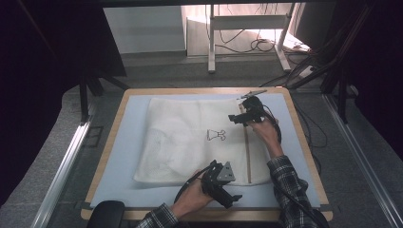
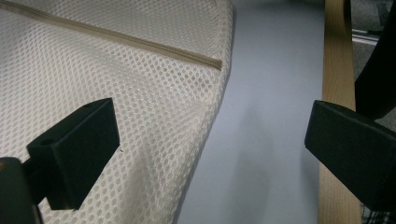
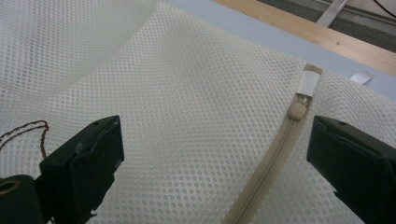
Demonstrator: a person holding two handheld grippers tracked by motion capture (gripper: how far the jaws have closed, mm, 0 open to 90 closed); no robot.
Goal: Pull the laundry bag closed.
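Both grippers' fingers (image 3: 84,163) are standing spread, pinching nothing; the mesh laundry bag (image 1: 190,137), light and floppy, is inviting a pinch at its zipper pull (image 3: 296,111).

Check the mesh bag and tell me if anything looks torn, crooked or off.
Nothing stands out. The mesh bag lies flat on the blue mat, no tears visible, its zipper closed with the pull at the end. Both grippers are open above it.
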